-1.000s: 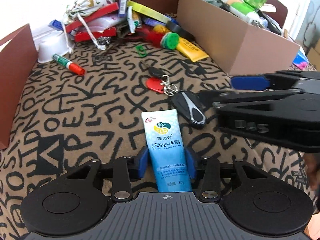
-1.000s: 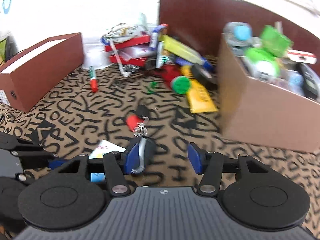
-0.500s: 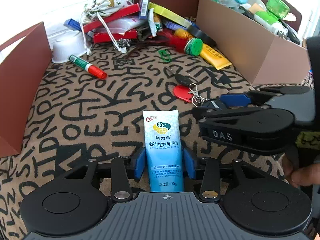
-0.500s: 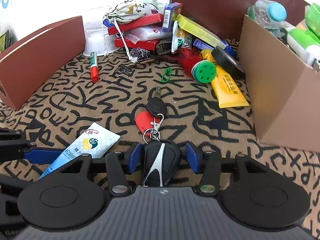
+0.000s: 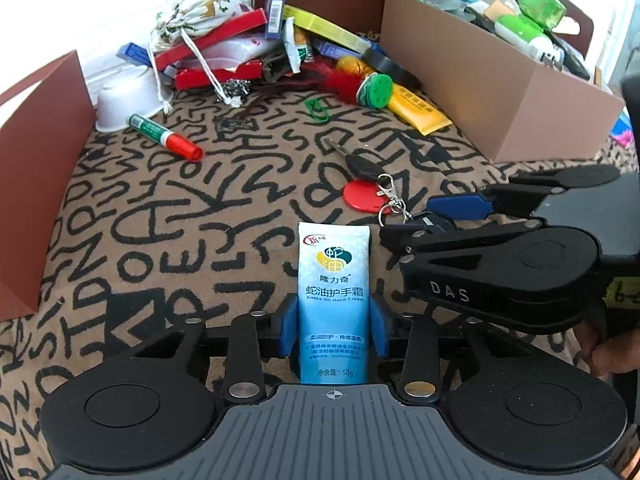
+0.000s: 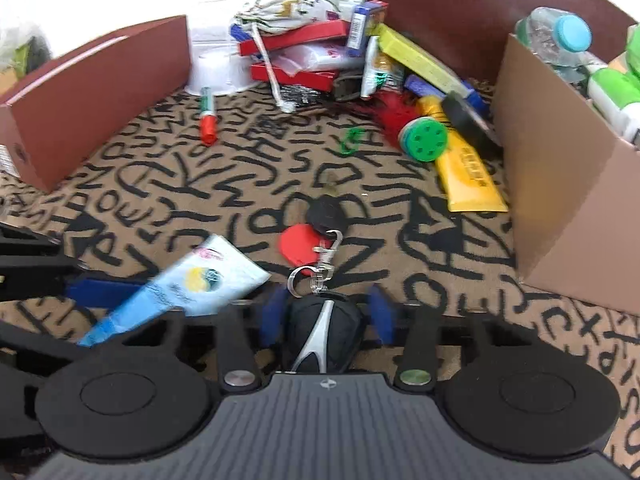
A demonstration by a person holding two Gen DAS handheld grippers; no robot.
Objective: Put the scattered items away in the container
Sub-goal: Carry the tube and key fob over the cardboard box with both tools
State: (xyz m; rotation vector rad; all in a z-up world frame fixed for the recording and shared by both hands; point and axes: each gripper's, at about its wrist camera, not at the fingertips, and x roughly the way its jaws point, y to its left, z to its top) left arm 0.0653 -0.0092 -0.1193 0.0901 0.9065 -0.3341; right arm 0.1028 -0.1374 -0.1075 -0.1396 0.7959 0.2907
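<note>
Two grippers closing: left gripper (image 5: 333,330) pads squeeze blue hand cream tube (image 5: 334,300) bottom centre; right gripper (image 6: 326,314) narrowing round black key fob (image 6: 324,332), gaps remain; cardboard box (image 5: 500,92) upper right.

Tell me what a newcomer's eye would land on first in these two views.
First, the blue hand cream tube lying between the closing pads of the left gripper, and the black key fob between the closing pads of the right gripper, both low in the foreground. Then the heap of clutter at the back and the cardboard box on the right, already holding bottles.
</note>
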